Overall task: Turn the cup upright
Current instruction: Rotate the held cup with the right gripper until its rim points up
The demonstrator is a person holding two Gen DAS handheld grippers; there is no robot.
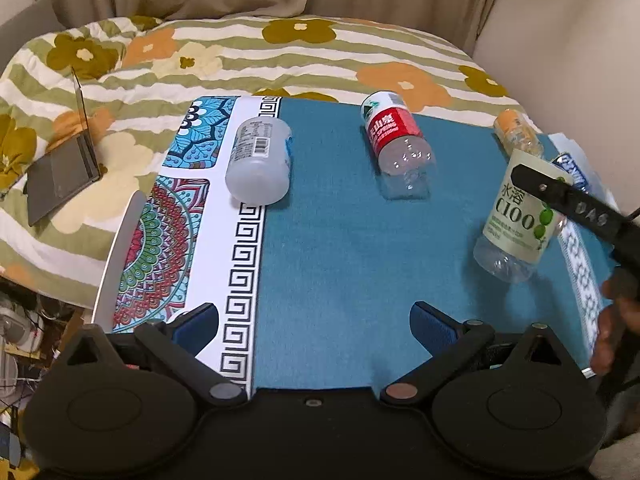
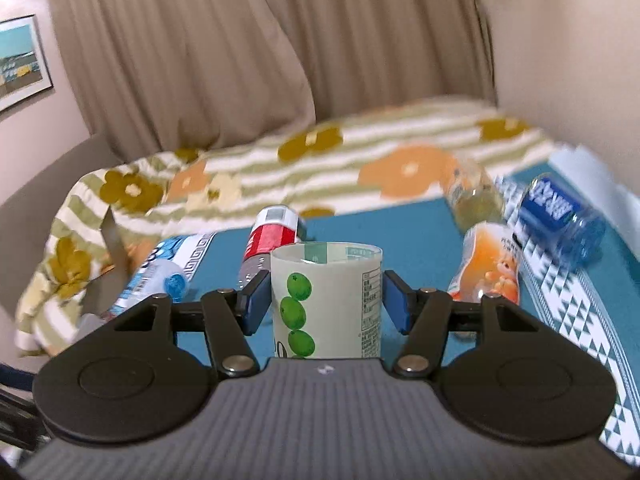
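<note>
Between the blue pads of the right gripper [image 2: 325,300] sits the green-labelled cup [image 2: 326,300], a cut bottle with lime pictures. The jaws bracket it closely, but slim gaps show at both pads, so I cannot tell whether they truly clamp it. From the left wrist view the cup [image 1: 520,216] hangs tilted above the right part of the blue table [image 1: 340,240], clear base low and towards the camera, cut rim up and away; its long axis leans, not yet vertical. By my reading the flip is midway: the next move calls for rotating until the axis is plumb, then lowering the base flat. The left gripper [image 1: 314,328] hovers wide open, holding nothing. Other bottles, such as the red-labelled bottle [image 1: 400,144], lie sideways.
</note>
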